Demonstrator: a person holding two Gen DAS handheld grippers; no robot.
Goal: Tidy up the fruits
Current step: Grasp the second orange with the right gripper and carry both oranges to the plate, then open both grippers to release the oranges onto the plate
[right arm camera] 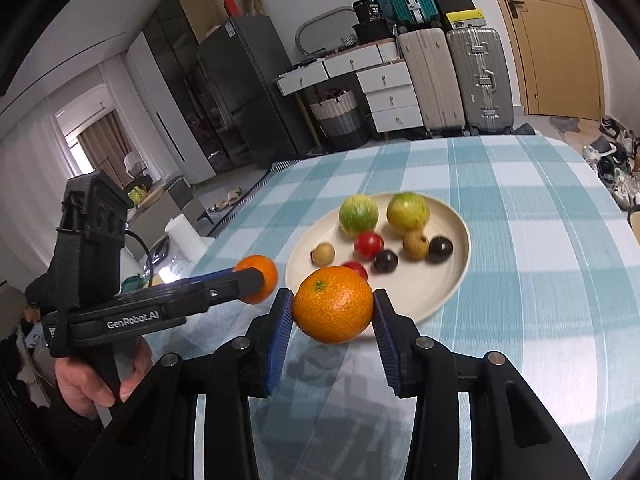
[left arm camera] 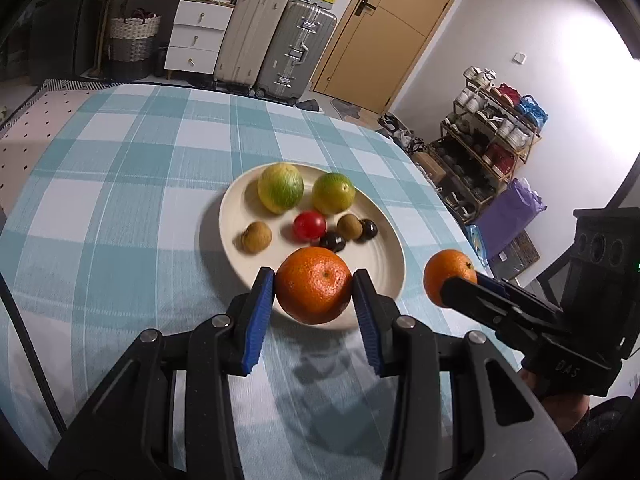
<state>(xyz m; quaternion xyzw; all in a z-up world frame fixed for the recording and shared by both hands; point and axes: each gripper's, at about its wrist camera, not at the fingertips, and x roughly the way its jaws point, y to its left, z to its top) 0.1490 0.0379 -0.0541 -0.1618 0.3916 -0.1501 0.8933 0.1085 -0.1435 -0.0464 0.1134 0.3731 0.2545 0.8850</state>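
From the left wrist view, my left gripper is clamped on an orange, held above the near rim of the cream plate on the checked counter. Off to the side, my right gripper grips a second orange, clear of the plate. On the plate I count two green-yellow citrus, one red tomato, two brown fruits and two dark plums.

From the right wrist view, the right gripper is clenched on its orange, in the air before the plate's near edge; the left gripper carries the other orange beside it. Here a second red tomato shows behind my orange, so I count two.

I judge most fruit already sorted; only these two oranges remain to set down.
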